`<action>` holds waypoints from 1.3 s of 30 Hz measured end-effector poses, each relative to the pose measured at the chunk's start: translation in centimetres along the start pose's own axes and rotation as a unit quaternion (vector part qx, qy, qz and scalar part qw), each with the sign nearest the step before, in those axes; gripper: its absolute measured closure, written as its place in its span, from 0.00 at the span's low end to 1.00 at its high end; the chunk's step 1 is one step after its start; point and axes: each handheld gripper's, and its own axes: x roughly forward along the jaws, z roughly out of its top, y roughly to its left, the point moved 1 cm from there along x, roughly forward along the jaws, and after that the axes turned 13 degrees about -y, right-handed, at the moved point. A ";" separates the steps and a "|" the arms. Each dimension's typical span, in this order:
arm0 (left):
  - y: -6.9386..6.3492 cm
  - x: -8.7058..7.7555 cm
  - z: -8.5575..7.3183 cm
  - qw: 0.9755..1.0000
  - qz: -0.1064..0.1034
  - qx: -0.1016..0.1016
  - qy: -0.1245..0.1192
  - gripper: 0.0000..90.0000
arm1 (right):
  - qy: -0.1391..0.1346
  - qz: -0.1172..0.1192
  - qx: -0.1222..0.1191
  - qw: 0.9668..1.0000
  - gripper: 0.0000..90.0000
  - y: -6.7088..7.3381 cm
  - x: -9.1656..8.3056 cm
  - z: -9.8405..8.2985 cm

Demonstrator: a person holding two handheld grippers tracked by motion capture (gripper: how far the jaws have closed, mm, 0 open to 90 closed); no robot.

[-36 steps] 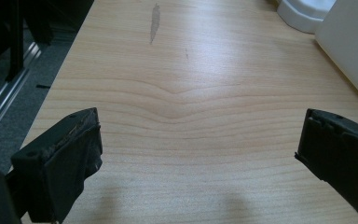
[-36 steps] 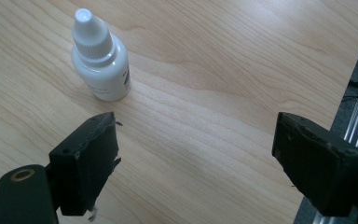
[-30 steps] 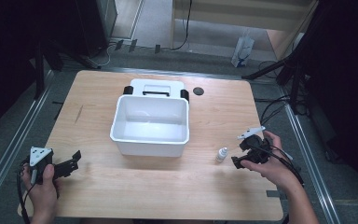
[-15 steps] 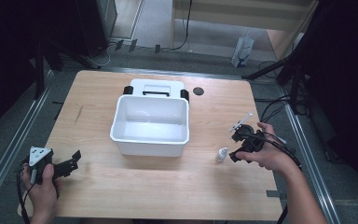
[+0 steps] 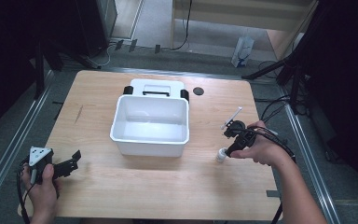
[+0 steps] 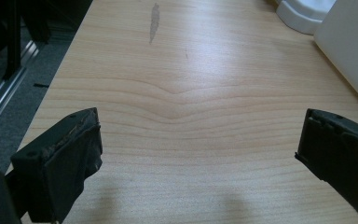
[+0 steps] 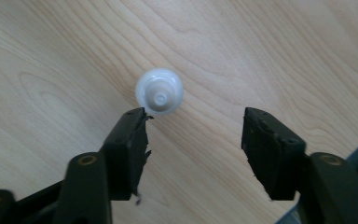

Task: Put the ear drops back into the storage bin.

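My right gripper (image 7: 193,135) had just been closing, its matte black jaws apart with nothing between, poised above a small round white plastic bottle (image 7: 159,91) near the wooden table's (image 5: 135,186) right edge. Left gripper (image 6: 198,154) gaped over bare grain.

We see a wooden table (image 5: 135,196) with a white plastic tub (image 5: 150,125) near its middle. Just beyond the tub, on the far side, lies a white lid (image 5: 157,87) with black clips. A small dark round disc (image 5: 198,91) sits to the lid's right.
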 end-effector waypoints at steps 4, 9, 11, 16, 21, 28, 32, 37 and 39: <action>0.0 0.0 0.0 1.000 -0.001 0.000 0.000 0.01 | 0.018 0.024 0.001 1.000 0.61 0.1 0.4 0.3; 0.0 0.0 0.0 1.000 -0.002 0.002 0.003 0.01 | 0.010 0.037 0.013 0.999 0.69 0.3 0.6 0.9; 0.0 0.0 0.0 1.000 -0.002 0.001 0.002 0.01 | 0.009 0.042 0.016 0.999 0.69 0.3 0.6 0.9; 0.0 0.0 0.0 1.000 -0.003 0.002 0.002 0.01 | 0.013 0.049 0.013 0.999 0.76 0.7 1.4 1.0; 0.0 0.0 0.0 1.000 -0.003 0.002 0.004 0.01 | 0.016 0.046 0.017 0.999 0.78 0.6 1.9 0.9; 0.0 0.0 0.0 1.000 -0.004 0.001 0.004 0.01 | 0.006 0.052 0.019 0.998 0.80 0.7 2.1 0.8; 0.0 0.0 0.0 1.000 -0.004 0.003 0.004 0.01 | 0.001 0.054 -0.002 0.999 0.80 1.0 2.1 0.9; 0.0 0.1 0.0 1.000 -0.003 0.003 0.004 0.01 | 0.002 0.066 0.007 0.998 0.80 1.2 1.3 1.5; 0.0 0.1 0.0 1.000 -0.002 0.001 0.004 0.01 | -0.002 0.062 0.007 0.998 0.80 1.3 0.7 2.0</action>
